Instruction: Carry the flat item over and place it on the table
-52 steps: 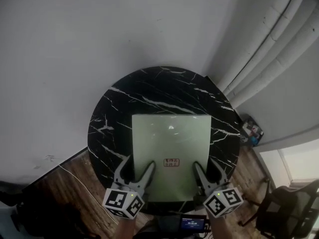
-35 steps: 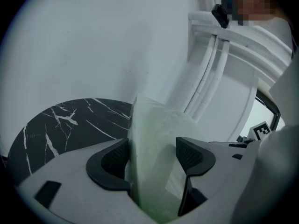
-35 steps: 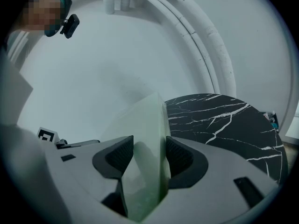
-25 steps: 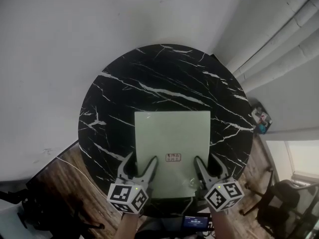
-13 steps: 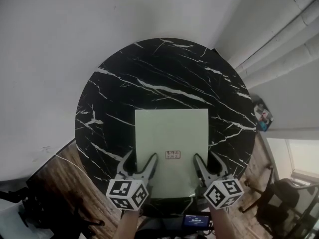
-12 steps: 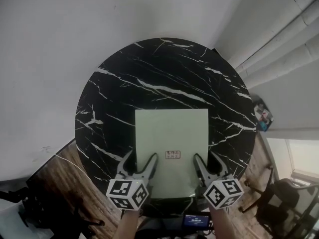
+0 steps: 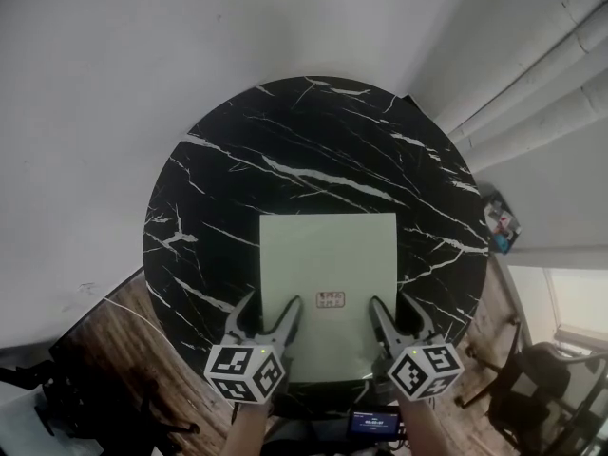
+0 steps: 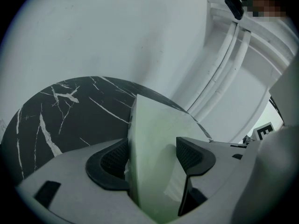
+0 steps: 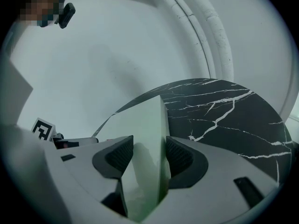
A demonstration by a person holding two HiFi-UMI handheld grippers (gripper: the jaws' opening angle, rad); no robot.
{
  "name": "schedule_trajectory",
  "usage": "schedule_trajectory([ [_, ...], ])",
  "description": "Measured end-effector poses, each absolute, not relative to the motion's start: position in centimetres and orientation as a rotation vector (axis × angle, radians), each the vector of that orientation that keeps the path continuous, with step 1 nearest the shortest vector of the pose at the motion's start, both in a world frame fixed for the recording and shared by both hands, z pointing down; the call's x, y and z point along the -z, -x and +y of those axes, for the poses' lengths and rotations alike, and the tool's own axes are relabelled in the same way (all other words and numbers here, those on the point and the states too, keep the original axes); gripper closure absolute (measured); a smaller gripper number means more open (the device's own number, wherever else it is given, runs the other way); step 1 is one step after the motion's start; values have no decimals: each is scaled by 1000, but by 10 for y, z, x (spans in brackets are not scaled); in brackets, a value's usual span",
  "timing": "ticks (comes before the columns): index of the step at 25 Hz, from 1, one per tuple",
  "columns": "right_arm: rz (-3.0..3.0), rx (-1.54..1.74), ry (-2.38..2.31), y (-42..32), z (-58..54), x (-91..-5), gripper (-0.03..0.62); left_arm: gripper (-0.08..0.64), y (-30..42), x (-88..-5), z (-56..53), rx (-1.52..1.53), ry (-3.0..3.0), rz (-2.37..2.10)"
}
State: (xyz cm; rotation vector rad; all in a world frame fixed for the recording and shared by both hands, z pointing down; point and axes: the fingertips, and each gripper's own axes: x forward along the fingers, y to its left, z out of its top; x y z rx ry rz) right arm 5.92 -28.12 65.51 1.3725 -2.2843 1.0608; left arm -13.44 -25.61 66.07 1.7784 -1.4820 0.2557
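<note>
A: Where is the green sheet (image 7: 328, 274) seen?
B: Over the near half of the round black counter (image 7: 313, 141), with its near edge close to the counter's near edge.
A: How is it held?
B: Its near-left corner is pinched between the fingers of the left gripper (image 7: 269, 309), and its near-right corner between those of the right gripper (image 7: 392, 310).

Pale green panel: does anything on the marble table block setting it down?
Nothing visible does. The black marble table shows bare all round the pale green panel; the patch under it is hidden.
</note>
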Motion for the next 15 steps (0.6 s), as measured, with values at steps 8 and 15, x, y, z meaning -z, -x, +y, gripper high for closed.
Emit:
schedule_trajectory([
  [8,-2269,-1047,-1397,-60,-281,-653,383,236,139,-657,-255,-247,-1793,-1506],
  [15,-2281,-1016,-1440,-64,-282,-641,383,350,153,-629,-257,-256,-1863,-1667],
])
